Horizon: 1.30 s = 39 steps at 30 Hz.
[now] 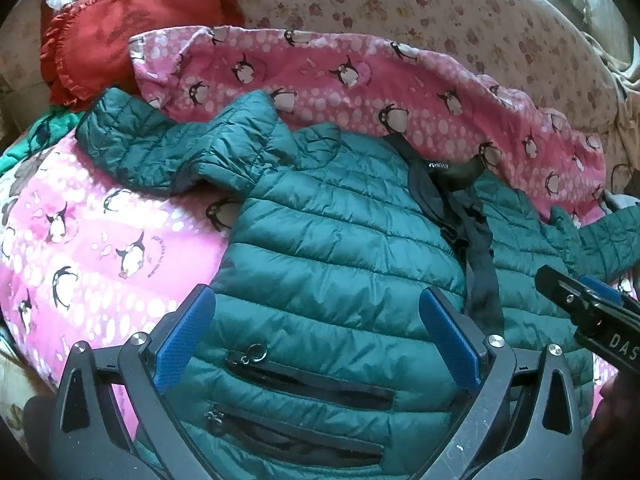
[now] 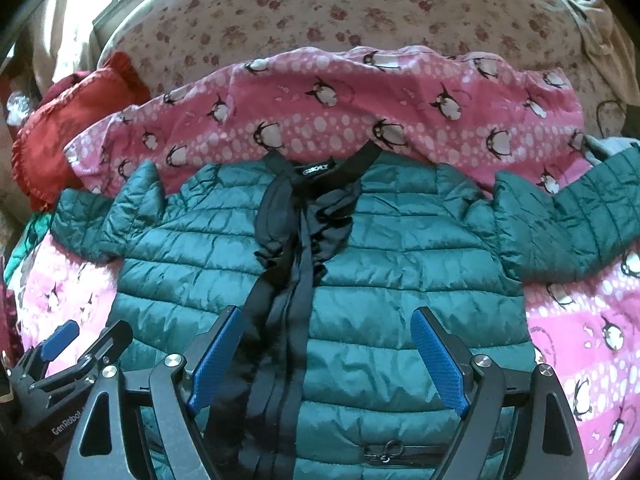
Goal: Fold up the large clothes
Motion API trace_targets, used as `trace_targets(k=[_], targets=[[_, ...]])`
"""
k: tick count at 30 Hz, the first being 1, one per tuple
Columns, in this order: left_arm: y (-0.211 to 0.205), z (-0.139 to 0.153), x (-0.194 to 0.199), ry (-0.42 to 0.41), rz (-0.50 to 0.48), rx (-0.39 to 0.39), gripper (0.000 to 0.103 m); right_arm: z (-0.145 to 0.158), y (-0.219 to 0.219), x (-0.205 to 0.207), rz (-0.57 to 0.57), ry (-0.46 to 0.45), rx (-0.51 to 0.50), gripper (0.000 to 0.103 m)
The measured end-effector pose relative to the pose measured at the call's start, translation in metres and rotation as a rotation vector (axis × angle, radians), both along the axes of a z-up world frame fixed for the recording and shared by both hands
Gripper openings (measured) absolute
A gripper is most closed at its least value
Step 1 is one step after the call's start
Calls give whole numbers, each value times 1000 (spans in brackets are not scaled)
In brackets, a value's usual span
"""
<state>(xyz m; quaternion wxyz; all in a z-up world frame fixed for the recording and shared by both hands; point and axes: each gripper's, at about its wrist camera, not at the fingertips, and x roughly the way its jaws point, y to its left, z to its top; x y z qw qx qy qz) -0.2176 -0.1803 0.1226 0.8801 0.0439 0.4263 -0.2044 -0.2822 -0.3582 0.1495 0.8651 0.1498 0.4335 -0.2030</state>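
A teal quilted puffer jacket (image 1: 340,264) lies front up and spread flat on a pink penguin-print blanket (image 1: 80,240), with both sleeves out to the sides. Its black zipper band (image 2: 288,280) runs down the middle, and it fills the right wrist view (image 2: 400,280). My left gripper (image 1: 316,312) is open and empty, just above the jacket's left half near the zipped pockets. My right gripper (image 2: 326,332) is open and empty, above the jacket's middle beside the zipper. The right gripper also shows at the right edge of the left wrist view (image 1: 592,308).
A red frilled cushion (image 1: 116,36) lies at the back left. A floral bed sheet (image 1: 440,12) stretches behind the blanket. The blanket's folded far edge (image 2: 340,112) rises just past the collar. Green fabric (image 1: 44,132) pokes out at the left.
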Motion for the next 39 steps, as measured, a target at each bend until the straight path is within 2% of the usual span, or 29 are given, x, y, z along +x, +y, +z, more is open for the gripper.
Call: trace_targets(k=[8, 19, 25, 39], targets=[[-2, 3, -3, -5, -1, 21, 102, 6, 9, 1, 37, -28, -13, 85], [-17, 0, 14, -31, -75, 85, 102, -3, -16, -5, -79, -106, 47, 85], [-17, -3, 26, -18, -53, 60, 102, -14, -16, 2, -71, -79, 40, 85], [-13, -9, 48, -12, -21, 73, 102, -21, -13, 20, -39, -51, 23, 85]])
